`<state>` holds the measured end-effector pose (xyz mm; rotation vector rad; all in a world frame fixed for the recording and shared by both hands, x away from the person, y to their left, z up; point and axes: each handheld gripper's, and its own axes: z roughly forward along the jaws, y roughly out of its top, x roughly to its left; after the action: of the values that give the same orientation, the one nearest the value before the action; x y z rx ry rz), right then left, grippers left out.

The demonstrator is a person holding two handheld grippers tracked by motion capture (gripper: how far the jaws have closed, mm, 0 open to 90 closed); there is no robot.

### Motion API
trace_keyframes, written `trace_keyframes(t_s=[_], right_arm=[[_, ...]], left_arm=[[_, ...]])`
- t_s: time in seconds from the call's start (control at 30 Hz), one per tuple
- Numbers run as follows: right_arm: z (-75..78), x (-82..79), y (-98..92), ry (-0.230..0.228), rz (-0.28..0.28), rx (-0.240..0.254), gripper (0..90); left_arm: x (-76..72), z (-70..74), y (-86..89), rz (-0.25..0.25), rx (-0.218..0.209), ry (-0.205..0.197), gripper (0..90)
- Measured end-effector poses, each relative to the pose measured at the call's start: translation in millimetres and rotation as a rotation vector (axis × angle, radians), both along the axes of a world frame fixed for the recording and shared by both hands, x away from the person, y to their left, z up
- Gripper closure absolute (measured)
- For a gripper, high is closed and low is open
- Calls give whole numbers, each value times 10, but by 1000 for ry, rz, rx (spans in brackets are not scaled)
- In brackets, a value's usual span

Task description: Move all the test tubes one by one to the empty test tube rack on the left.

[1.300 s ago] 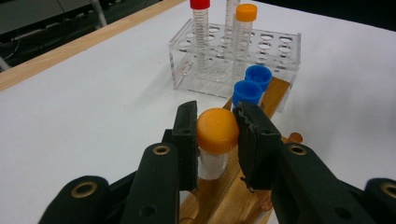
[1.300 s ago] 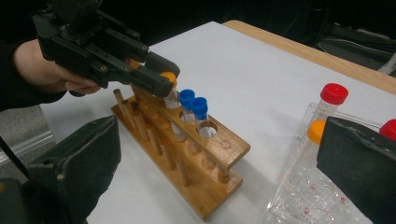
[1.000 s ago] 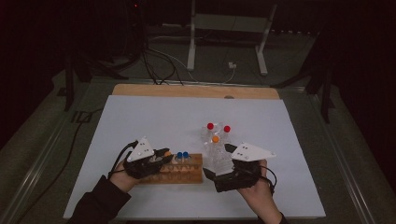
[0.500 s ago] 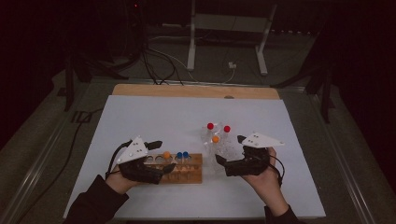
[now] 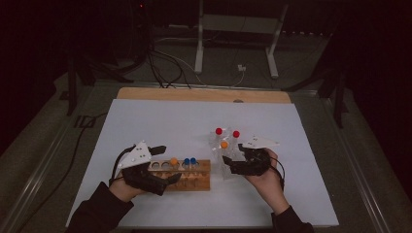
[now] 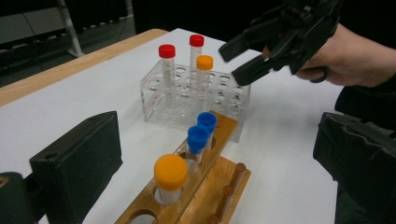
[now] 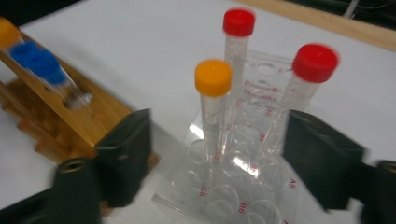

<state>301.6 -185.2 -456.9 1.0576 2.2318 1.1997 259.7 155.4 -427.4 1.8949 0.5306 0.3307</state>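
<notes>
Left gripper (image 5: 163, 165) over the near-left of the white table (image 5: 160, 119), jaws spread wide after just opening, nothing pinched between them; astride the left end of the wooden rack (image 6: 205, 186), with an orange-capped tube (image 6: 170, 177) standing upright in a hole of that rack between the jaws but clear of both pads; two blue-capped tubes (image 6: 201, 133) upright in the next holes of the same rack, side by side; one empty hole at the rack's near end in the left gripper view.

Right gripper (image 5: 229, 164) held in the person's right hand (image 5: 265, 182) just right of the wooden rack, jaws partly open after just closing some way, nothing pressed between the pads; aimed at the clear plastic rack (image 7: 243, 186), which stands touching or just beside the wooden one; second orange-capped tube (image 7: 213, 100) upright in the clear rack, between the jaws in the right gripper view yet apart from both; two red-capped tubes (image 7: 239, 37) upright behind it in the same rack, one farther to the right; right gripper view blurred.
</notes>
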Motion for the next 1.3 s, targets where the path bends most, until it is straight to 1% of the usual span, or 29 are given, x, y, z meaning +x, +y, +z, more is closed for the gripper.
trace_keyframes(t_s=[0.1, 0.17, 0.2, 0.27, 0.4, 0.5, 0.53, 0.63, 0.87, 0.97, 1.17, 1.3], right_arm=[[-47, 36, 53, -2, 14, -43, 421], [-65, 66, 80, 0, 12, -53, 493], [-71, 82, 93, 3, 10, -61, 512], [-80, 114, 114, 10, 6, -66, 565], [-103, 162, 159, 16, 4, -78, 623], [-125, 179, 188, 23, 8, -82, 663], [-132, 181, 198, 24, 9, -86, 690], [-136, 183, 215, 17, 5, -99, 732], [-133, 190, 209, 22, 3, -91, 744], [-101, 165, 195, 1, -2, -79, 745], [18, 103, 164, -37, -4, -57, 746], [128, 48, 127, -68, -7, -34, 746]], left_arm=[[1, 0, -3, 2, 10, 0, 20], [3, -2, -2, -2, 8, 5, 20], [2, -2, -2, 4, 9, 3, 20], [3, -2, 0, -4, 8, 6, 20], [0, -2, -8, 0, 15, 3, 20], [4, -4, -11, 2, 20, 7, 20], [7, -5, -9, -4, 19, 12, 20], [7, -4, -10, -3, 19, 10, 20], [0, 5, -10, -4, 19, 5, 20], [-2, 10, -7, -4, 17, 5, 20], [-6, 19, -4, -6, 15, 3, 20], [-6, 18, -6, -10, 16, 6, 20]])
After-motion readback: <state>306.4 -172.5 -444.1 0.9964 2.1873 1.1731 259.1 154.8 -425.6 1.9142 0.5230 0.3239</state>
